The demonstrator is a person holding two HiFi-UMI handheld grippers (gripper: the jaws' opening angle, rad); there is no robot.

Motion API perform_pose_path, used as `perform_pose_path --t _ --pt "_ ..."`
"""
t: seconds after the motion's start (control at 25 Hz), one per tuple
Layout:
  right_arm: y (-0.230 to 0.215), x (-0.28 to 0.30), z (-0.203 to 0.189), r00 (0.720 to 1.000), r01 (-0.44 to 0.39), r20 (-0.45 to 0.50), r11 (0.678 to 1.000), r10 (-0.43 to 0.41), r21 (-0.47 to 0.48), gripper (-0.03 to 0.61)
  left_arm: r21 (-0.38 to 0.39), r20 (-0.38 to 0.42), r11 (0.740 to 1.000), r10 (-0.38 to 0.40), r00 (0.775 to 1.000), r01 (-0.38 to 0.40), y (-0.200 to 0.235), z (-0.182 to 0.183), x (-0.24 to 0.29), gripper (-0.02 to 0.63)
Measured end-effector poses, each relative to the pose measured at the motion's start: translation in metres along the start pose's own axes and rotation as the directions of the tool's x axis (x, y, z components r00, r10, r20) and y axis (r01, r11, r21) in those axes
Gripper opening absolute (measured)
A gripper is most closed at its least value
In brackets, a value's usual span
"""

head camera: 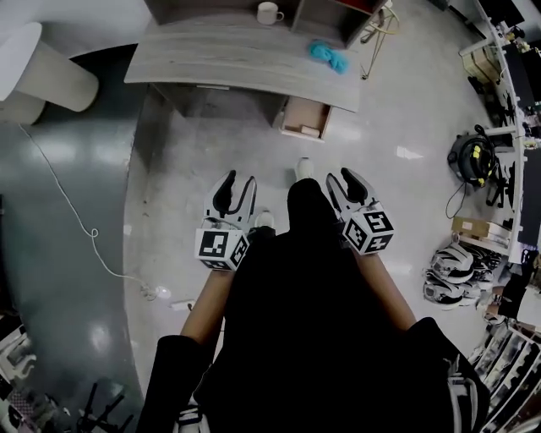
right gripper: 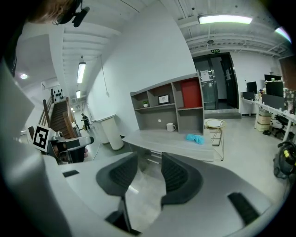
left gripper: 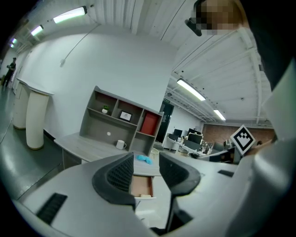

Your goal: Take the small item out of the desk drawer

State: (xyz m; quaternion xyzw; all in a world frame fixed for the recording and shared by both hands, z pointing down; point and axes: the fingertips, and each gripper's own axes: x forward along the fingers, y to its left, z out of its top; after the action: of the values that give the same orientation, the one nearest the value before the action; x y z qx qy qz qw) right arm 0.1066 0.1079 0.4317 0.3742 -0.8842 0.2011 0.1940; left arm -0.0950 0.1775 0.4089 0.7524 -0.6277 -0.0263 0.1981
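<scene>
A grey desk stands ahead of me, with its drawer pulled open at the right end. A small pale item lies at the drawer's near edge, also seen in the left gripper view as a small pale item inside the drawer. My left gripper and right gripper are held at waist height, well short of the desk. Both stand open with nothing between the jaws. Through the left gripper I see the drawer; the right gripper faces the desk and bare floor.
A white mug and a blue cloth sit on the desk, with a shelf unit behind. A white cylinder stands at left and a cable runs across the floor. Bags and boxes crowd the right side.
</scene>
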Motion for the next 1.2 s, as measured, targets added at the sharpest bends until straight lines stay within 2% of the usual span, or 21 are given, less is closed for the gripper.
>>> perform_pose_path --t 0.24,0.56,0.76,0.92,1.08,1.2 --pt "-0.027 0.052 0.014 0.993 -0.11 -0.051 0.993 0.108 -0.038 0.152 -0.013 0.018 0.995 0.102 0.995 -0.102 0.012 0.011 0.033 0.15" --pt "-0.086 0.114 0.046 0.974 -0.206 -0.106 0.978 0.201 -0.044 0.152 -0.024 0.003 0.982 0.185 0.983 -0.185 0.014 0.025 0.109 0.15" --pt "-0.121 0.15 0.064 0.952 -0.281 -0.148 0.957 0.269 -0.069 0.152 -0.019 -0.001 0.974 0.224 0.975 -0.224 0.008 0.037 0.166 0.15" --pt "-0.162 0.162 0.073 0.932 -0.326 -0.188 0.943 0.309 -0.066 0.152 -0.024 -0.018 0.968 0.249 0.968 -0.25 -0.016 0.043 0.208 0.15" --pt "-0.194 0.191 0.07 0.909 -0.367 -0.235 0.928 0.344 -0.063 0.152 -0.034 -0.042 0.961 0.274 0.961 -0.276 -0.02 0.033 0.248 0.15" --pt "-0.201 0.213 0.06 0.88 -0.412 -0.285 0.909 0.38 -0.062 0.156 -0.047 -0.058 0.952 0.3 0.952 -0.303 -0.018 0.025 0.266 0.15"
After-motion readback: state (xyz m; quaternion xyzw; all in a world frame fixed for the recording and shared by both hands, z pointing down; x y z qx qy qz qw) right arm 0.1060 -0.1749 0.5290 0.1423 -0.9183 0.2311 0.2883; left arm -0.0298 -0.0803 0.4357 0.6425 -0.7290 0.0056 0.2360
